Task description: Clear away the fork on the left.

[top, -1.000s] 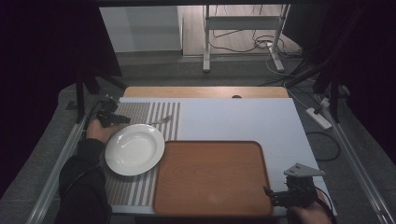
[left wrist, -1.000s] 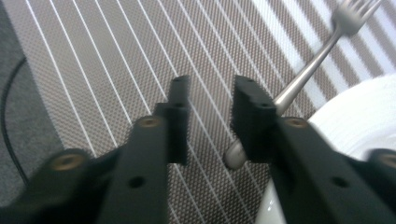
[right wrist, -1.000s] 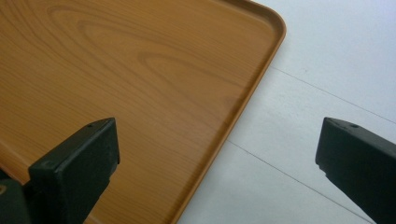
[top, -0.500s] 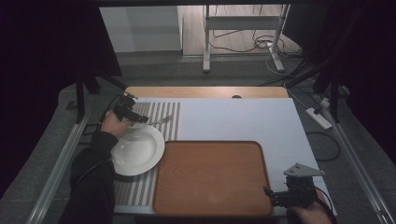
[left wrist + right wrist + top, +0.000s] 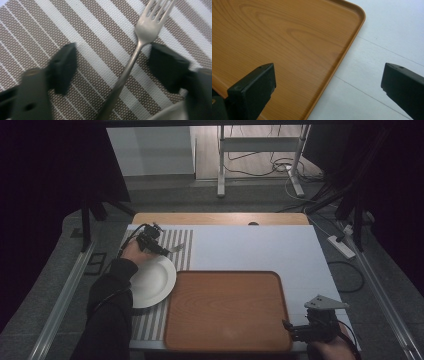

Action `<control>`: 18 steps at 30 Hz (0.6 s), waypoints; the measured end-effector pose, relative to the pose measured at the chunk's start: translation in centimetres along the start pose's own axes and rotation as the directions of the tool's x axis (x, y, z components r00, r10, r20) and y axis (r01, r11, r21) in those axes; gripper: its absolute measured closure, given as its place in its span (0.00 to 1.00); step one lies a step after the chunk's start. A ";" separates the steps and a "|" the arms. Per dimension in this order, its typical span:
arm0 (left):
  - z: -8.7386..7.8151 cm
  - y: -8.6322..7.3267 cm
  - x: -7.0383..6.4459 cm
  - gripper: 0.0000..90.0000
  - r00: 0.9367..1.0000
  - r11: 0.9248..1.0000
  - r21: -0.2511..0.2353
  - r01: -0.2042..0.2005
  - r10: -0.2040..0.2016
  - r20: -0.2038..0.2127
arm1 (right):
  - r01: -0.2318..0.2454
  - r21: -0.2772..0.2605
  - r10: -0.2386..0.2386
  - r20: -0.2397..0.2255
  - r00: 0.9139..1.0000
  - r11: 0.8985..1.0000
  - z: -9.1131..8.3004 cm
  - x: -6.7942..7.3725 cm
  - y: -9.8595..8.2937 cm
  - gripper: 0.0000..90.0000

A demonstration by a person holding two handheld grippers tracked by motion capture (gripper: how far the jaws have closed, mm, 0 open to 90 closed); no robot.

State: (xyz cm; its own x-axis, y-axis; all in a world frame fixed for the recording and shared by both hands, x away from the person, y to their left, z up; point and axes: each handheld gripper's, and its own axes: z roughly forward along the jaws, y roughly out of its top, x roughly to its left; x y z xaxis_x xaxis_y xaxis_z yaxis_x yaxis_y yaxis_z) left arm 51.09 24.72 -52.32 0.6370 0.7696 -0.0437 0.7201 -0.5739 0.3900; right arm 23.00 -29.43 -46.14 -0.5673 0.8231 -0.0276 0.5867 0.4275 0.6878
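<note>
Fork [image 5: 140, 47] lies flat on the striped placemat [image 5: 182, 251], just beyond the white plate [image 5: 150, 281], handle running between the 2 spread jaws of the left gripper [image 5: 112, 65]. Neither jaw touches the metal; nothing is grasped yet. Compared with 1 s ago, the left hand [image 5: 131, 252] has travelled from the mat's far-left corner toward the fork, and the gripper now brackets the handle. Judgement: a fork pickup is about to begin, closing being the next step. Right gripper [image 5: 300, 330] sits unchanged at the near right corner of the wooden tray [image 5: 225, 310], jaws wide apart, empty. Fork is dull brushed steel with 4 tines; mat is coarse woven brown-and-white stripe; tray is smooth woodgrain with a raised rounded rim.
</note>
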 end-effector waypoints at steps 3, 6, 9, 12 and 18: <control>-0.4 -0.4 0.2 0.51 0.999 0.999 -0.014 -0.036 0.036 0.010 | 0.001 0.000 -0.001 -0.001 1.000 1.000 0.0 0.0 0.0 0.00; -0.6 -0.7 0.2 0.70 0.998 0.998 -0.025 -0.065 0.065 0.019 | 0.002 0.001 -0.002 -0.001 1.000 1.000 0.0 0.0 0.0 0.00; -0.7 -1.1 0.2 0.89 0.995 0.995 -0.041 -0.094 0.095 0.032 | 0.002 -0.001 -0.002 -0.003 1.000 1.000 0.0 0.0 0.0 0.00; -0.7 -1.3 0.2 0.92 0.991 0.991 -0.059 -0.124 0.127 0.042 | 0.003 -0.001 -0.003 -0.003 1.000 1.000 0.0 0.0 0.0 0.00; -0.6 -1.1 0.6 0.96 0.993 0.993 -0.057 -0.102 0.105 0.056 | 0.002 0.000 -0.002 -0.004 1.000 1.000 0.1 0.0 0.0 0.00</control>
State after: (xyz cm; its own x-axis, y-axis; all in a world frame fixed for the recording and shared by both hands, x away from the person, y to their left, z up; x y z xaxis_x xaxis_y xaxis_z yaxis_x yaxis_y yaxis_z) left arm 50.46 26.00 -52.21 0.7237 0.6880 -0.0542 0.6344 -0.6323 0.4446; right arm 23.02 -29.37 -46.19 -0.5711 0.8205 -0.0259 0.5858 0.4294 0.6874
